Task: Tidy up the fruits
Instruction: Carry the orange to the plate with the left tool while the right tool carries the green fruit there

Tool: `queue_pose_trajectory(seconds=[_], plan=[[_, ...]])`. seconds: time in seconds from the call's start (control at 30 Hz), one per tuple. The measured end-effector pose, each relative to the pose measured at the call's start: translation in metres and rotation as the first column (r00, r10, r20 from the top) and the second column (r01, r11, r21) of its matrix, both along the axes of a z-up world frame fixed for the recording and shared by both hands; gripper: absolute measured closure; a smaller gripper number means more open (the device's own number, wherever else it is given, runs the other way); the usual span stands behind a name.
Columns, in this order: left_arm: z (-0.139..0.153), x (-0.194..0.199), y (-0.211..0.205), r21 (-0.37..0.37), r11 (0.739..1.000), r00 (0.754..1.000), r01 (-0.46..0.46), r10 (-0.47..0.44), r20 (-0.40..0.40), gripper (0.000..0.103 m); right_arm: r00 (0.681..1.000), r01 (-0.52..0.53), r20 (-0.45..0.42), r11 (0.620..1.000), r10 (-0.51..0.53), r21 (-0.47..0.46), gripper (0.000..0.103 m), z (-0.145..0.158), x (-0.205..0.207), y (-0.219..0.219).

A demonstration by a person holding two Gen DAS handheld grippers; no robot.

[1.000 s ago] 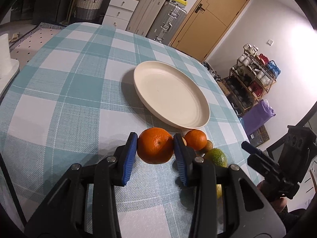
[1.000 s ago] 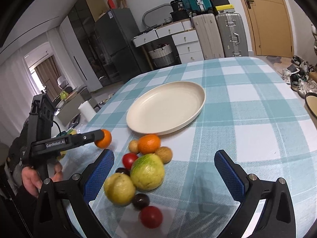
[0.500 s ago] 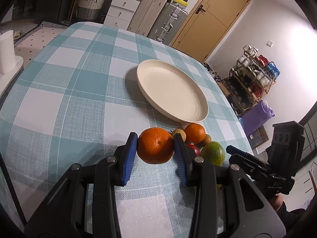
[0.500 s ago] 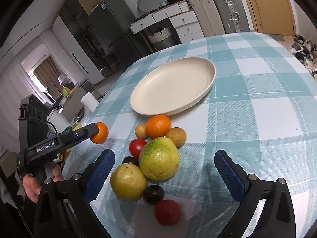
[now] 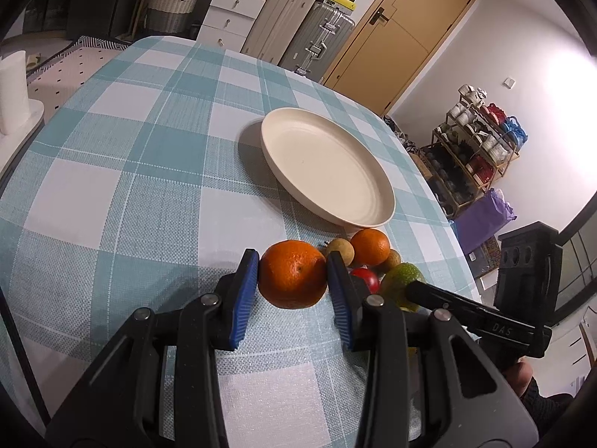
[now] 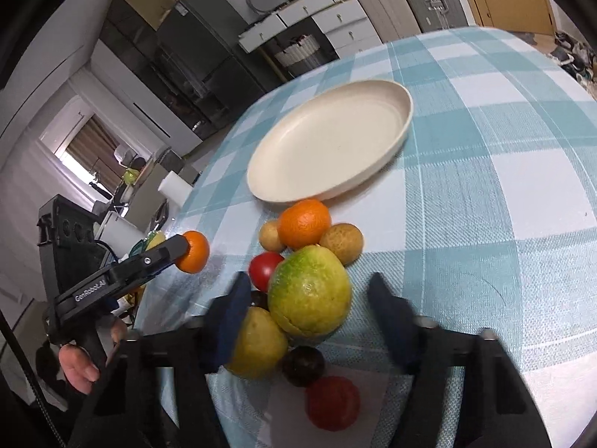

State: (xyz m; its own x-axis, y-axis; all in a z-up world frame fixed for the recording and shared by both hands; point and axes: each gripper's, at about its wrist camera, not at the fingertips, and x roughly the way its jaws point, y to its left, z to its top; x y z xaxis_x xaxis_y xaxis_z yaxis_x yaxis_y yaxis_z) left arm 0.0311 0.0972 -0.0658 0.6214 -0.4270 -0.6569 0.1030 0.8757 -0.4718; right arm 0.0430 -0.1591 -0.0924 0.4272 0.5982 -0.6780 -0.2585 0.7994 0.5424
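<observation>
1. While the plate (image 5: 373, 213) ahead of both tools lies bare, nothing is sorted yet.
2. Left gripper (image 5: 293, 283) clamps an orange (image 5: 293, 279).
3. Right gripper (image 6: 309, 300), jaws just narrowing, straddles the green fruit (image 6: 309, 296); whether the pads touch it I cannot tell.
4. Remaining fruits (image 6: 304, 222) sit just beyond it.

- A large orange (image 5: 293, 279) is hanging clamped between blue pads, above the checked cloth.
- A smaller orange (image 6: 305, 223) is sitting just beside the cream plate (image 6: 391, 149), touching two tan round fruits.
- A big green-yellow fruit (image 6: 309, 296) is lying amid a yellow fruit (image 6: 257, 343), red tomatoes and a dark plum.
</observation>
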Motion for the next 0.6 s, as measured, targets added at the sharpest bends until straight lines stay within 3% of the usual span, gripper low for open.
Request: queue_pose_trajectory(seconds=[0.3, 0.6], plan=[[-0.001, 0.000, -0.002, 0.007, 1.000, 1.000, 0.000, 0.000, -0.002, 0.069, 1.000, 0.010, -0.006, 0.998, -0.009, 0.057, 0.055, -0.005, 0.000, -0.009], [0.009, 0.010, -0.008, 0.013, 1.000, 1.000, 0.009, -0.009, 0.017, 0.069, 0.990, 0.009, 0.136, 0.993, -0.025, 0.119, 0.055, 0.027, -0.010, -0.024]])
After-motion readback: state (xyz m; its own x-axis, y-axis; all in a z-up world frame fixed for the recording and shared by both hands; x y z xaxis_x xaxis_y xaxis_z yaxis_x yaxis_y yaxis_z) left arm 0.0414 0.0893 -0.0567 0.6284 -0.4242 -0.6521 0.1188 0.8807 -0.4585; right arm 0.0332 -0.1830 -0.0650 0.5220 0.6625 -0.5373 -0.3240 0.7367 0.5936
